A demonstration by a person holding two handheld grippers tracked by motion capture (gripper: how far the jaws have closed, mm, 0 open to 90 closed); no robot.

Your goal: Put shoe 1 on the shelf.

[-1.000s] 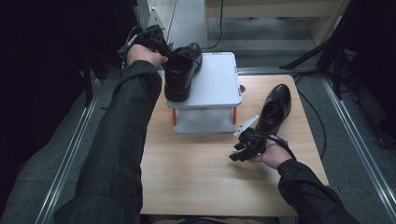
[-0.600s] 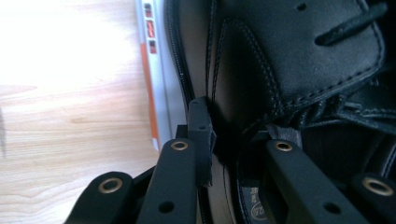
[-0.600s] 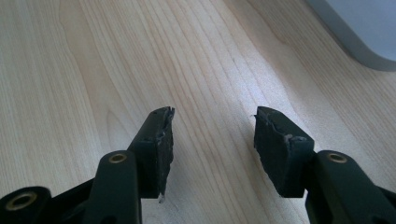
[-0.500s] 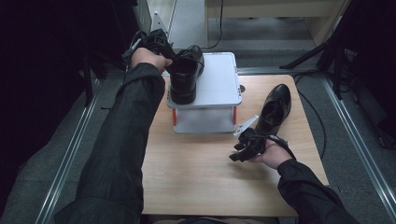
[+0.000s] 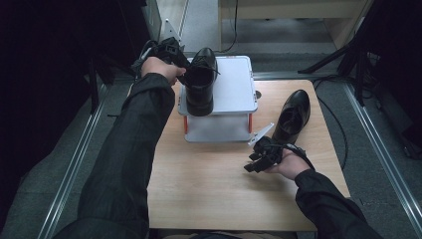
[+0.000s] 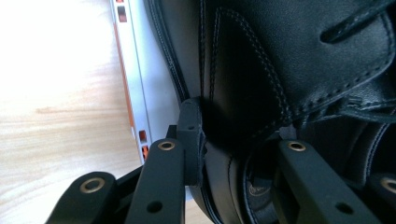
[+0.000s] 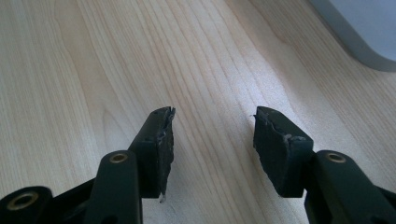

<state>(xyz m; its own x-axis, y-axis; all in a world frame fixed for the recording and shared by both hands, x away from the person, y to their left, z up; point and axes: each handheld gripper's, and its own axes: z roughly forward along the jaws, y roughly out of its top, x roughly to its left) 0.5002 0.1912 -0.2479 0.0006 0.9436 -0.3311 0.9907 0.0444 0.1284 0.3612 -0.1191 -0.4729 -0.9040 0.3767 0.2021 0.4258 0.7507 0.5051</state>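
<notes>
Item: black leather shoe (image 5: 201, 85), resting on the lid of the white box (image 5: 234, 89), toe toward the person, heel opening toward the far edge.

Change since a second ago: the shoe has shifted a little toward the far left corner of the box lid, and the left claw (image 5: 180, 67) has just been opening. In the left gripper view one pad (image 6: 190, 140) sits against the outside of the shoe's side wall, the other jaw inside the opening, with the leather wall between them; whether the pads are pressing cannot be told for certain, though the hold looks slackened.

Meaning for the work: judged as the release step. The shoe looks set down on the box, and the left claw seems about to let go.

Second item: matching black shoe (image 5: 293, 115), standing on the table (image 5: 209, 189) just right of the box, untouched.

Pose, left: arm stretched out long over the table's left side, hand (image 5: 160, 69) at the far left corner of the box, claw pointing toward the shoe's heel.

Pose, right: hand (image 5: 288, 162) resting on the table in front of the box's right corner, right claw (image 5: 253, 164) pointing left along the wood, jaws apart with nothing between them.
</notes>
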